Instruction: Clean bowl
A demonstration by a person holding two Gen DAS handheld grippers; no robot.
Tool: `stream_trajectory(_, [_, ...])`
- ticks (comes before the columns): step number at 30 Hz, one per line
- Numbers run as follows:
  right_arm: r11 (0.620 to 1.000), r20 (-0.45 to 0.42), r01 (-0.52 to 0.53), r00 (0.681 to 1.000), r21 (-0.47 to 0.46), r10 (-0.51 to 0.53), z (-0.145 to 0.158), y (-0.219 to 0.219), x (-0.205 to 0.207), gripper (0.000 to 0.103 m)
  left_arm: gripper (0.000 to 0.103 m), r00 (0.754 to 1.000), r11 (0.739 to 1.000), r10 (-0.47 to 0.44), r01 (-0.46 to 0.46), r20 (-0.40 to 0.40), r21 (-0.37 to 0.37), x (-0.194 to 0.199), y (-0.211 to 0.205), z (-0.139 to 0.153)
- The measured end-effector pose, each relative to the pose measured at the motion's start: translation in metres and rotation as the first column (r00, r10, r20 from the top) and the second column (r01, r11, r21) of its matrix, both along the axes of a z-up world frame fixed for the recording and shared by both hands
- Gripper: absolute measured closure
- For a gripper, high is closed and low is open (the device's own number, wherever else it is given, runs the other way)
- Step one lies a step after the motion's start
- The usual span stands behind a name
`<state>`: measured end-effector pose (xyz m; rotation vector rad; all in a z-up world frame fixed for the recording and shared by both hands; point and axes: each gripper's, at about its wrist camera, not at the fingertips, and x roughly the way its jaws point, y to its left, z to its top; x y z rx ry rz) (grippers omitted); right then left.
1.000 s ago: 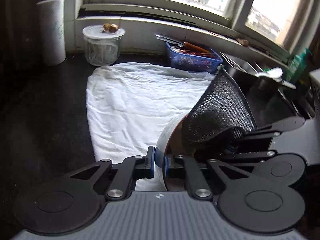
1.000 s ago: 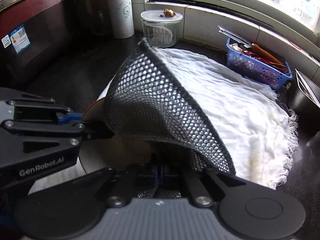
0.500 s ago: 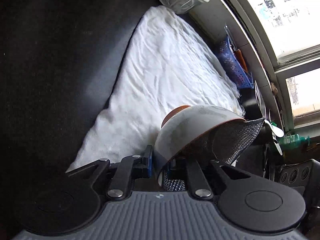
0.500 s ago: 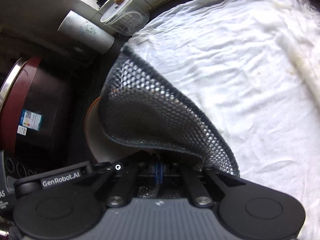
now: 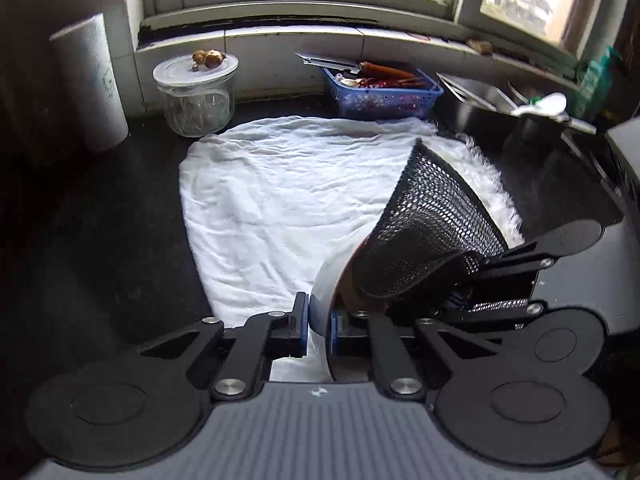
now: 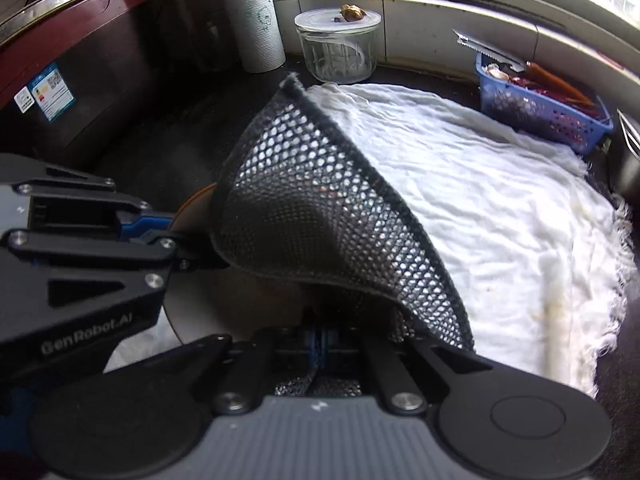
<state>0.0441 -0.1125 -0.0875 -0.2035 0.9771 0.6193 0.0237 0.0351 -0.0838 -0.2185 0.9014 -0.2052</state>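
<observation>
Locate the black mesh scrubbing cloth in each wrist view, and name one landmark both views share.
Left wrist view: black mesh cloth stands right of centre, draped into the bowl that the left tool clamps by its rim.
Right wrist view: it fills the centre, rising from the right tool, which pinches it.
Shared landmark: the lidded glass jar by the window ledge.

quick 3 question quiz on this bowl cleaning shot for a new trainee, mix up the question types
1. True or false: the left gripper grips the bowl by its rim.
2. What does the right gripper hold? A) paper towel roll B) black mesh scrubber C) knife
3. Fill in: the blue basket stands beyond the far edge of the white ____.

Key:
1. True
2. B, the black mesh scrubber, draped against the bowl
3. cloth
</observation>
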Motion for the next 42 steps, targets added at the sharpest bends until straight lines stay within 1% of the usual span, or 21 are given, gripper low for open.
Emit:
stream_trajectory(1, [1.000, 0.027, -0.001, 1.000, -0.016, 0.002, 0.003, -0.001, 0.000, 0.102, 0.094, 1.000, 0.998, 0.031, -0.031, -0.005, -0.061, 0.000, 0.004, -0.004])
stream_trajectory(3, [0.999, 0.089, 0.005, 0.996, -0.047, 0.000, 0.010, -0.002, -0.002, 0.102, 0.094, 0.998, 0.992, 0.066, -0.066, -0.007, -0.110, -0.002, 0.003, -0.012])
stream_trajectory(7, [0.998, 0.065, 0.053, 0.997, -0.032, -0.050, 0.005, -0.007, 0.001, 0.102, 0.092, 0.993, 0.978, 0.118, -0.120, -0.018, -0.172, -0.005, 0.004, -0.019])
stream_trajectory(9, [0.996, 0.011, 0.087, 0.996, 0.002, -0.087, 0.001, -0.011, 0.001, 0.102, 0.090, 0.982, 0.950, 0.170, -0.185, -0.081, -0.252, -0.006, 0.013, -0.024])
stream_trajectory(10, [0.992, -0.040, 0.117, 0.992, 0.045, -0.116, -0.002, -0.015, 0.003, 0.102, 0.090, 0.976, 0.936, 0.186, -0.210, -0.109, -0.281, -0.007, 0.017, -0.026])
stream_trajectory(13, [0.961, -0.179, 0.222, 0.965, 0.163, -0.193, -0.008, -0.024, -0.001, 0.102, 0.090, 0.954, 0.895, 0.223, -0.282, -0.202, -0.346, -0.009, 0.027, -0.036])
stream_trajectory(14, [0.942, -0.245, 0.262, 0.947, 0.210, -0.209, -0.011, -0.028, 0.000, 0.102, 0.090, 0.941, 0.877, 0.231, -0.311, -0.246, -0.366, -0.010, 0.030, -0.041])
stream_trajectory(16, [0.918, -0.315, 0.306, 0.923, 0.251, -0.222, -0.017, -0.033, 0.001, 0.102, 0.091, 0.924, 0.859, 0.231, -0.341, -0.306, -0.383, -0.012, 0.032, -0.051])
stream_trajectory(18, [0.901, -0.371, 0.334, 0.902, 0.276, -0.220, -0.023, -0.036, 0.002, 0.103, 0.092, 0.925, 0.878, 0.213, -0.323, -0.315, -0.352, -0.012, 0.029, -0.053])
stream_trajectory(19, [0.901, -0.373, 0.331, 0.902, 0.279, -0.216, -0.024, -0.037, 0.002, 0.103, 0.091, 0.926, 0.890, 0.205, -0.311, -0.317, -0.333, -0.012, 0.028, -0.053])
stream_trajectory(21, [0.913, -0.352, 0.303, 0.915, 0.272, -0.199, -0.022, -0.034, 0.001, 0.103, 0.088, 0.956, 0.956, 0.174, -0.221, -0.235, -0.191, -0.008, 0.018, -0.034])
stream_trajectory(23, [0.930, -0.322, 0.265, 0.930, 0.254, -0.177, -0.019, -0.029, 0.000, 0.103, 0.083, 0.984, 0.992, 0.124, -0.127, -0.129, -0.017, -0.008, 0.003, -0.013])
stream_trajectory(26, [0.957, -0.267, 0.195, 0.954, 0.217, -0.134, -0.013, -0.022, -0.003, 0.103, 0.080, 0.998, 0.993, 0.025, -0.018, -0.052, 0.118, -0.006, -0.011, 0.003])
stream_trajectory(27, [0.966, -0.239, 0.166, 0.964, 0.196, -0.117, -0.011, -0.019, -0.004, 0.103, 0.085, 0.999, 0.985, -0.017, 0.023, -0.035, 0.170, -0.006, -0.016, 0.006])
stream_trajectory(28, [0.977, -0.201, 0.131, 0.975, 0.167, -0.096, -0.008, -0.016, -0.006, 0.102, 0.094, 0.998, 0.974, -0.057, 0.060, -0.021, 0.216, -0.006, -0.021, 0.009])
stream_trajectory(31, [0.999, -0.051, 0.026, 0.998, 0.045, -0.024, 0.003, -0.003, -0.014, 0.102, 0.094, 0.996, 0.974, -0.090, 0.090, -0.007, 0.208, -0.005, -0.021, 0.007])
stream_trajectory(33, [1.000, 0.021, 0.000, 1.000, -0.014, 0.000, 0.008, 0.001, -0.016, 0.102, 0.094, 0.997, 0.992, -0.067, 0.063, 0.035, 0.106, -0.007, -0.010, 0.003])
stream_trajectory(36, [0.998, 0.097, 0.003, 0.995, -0.055, 0.002, 0.013, 0.002, -0.018, 0.102, 0.094, 0.999, 1.000, 0.000, -0.001, 0.032, 0.028, -0.011, -0.004, -0.007])
stream_trajectory(37, [0.998, 0.095, 0.009, 0.995, -0.057, -0.004, 0.013, 0.002, -0.018, 0.102, 0.094, 0.999, 1.000, 0.021, -0.021, 0.025, 0.003, -0.011, -0.002, -0.008])
stream_trajectory(39, [0.999, 0.039, 0.053, 0.998, -0.003, -0.053, 0.010, -0.006, -0.015, 0.102, 0.093, 0.995, 0.992, 0.097, -0.098, -0.017, -0.077, -0.012, 0.006, -0.012])
stream_trajectory(42, [0.982, -0.113, 0.146, 0.985, 0.120, -0.132, 0.002, -0.016, -0.003, 0.102, 0.093, 0.977, 0.962, 0.186, -0.202, -0.101, -0.183, -0.012, 0.019, -0.020])
